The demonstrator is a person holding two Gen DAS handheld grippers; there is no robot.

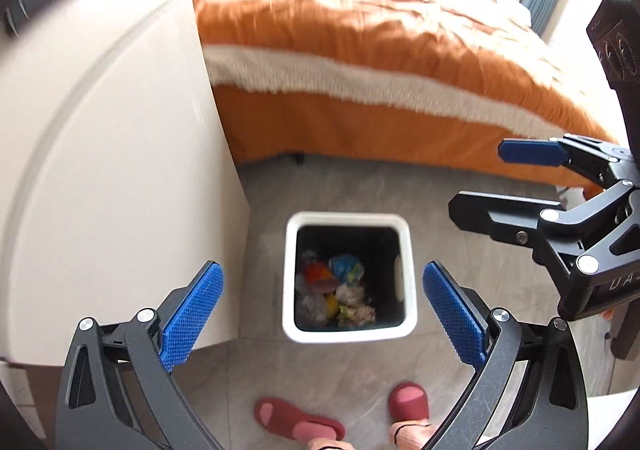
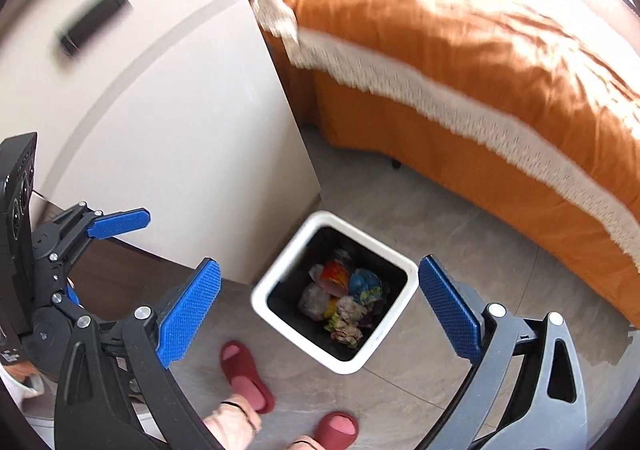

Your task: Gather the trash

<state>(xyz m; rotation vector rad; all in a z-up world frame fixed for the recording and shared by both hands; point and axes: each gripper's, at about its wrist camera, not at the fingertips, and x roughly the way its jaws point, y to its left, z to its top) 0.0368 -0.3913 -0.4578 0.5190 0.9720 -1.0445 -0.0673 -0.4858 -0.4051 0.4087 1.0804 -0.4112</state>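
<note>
Hovering spread and empty, left tongs and right tongs frame the bin; next pickup wants a centred approach, bed at twelve o'clock.

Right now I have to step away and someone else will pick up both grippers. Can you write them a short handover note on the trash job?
Left gripper: open, nothing between its pads, above the bin.
Right gripper: open, also holding nothing, beside the left one.
White trash bin: on the grey floor between the white cabinet and the orange bed, no lid on it.
Done: crumpled wrappers and paper lie at the bottom of the bin.
Left: no loose trash shows on the visible floor; check the rest of the room, which these views do not cover.
Mind the person's feet in red slippers just in front of the bin.
</note>
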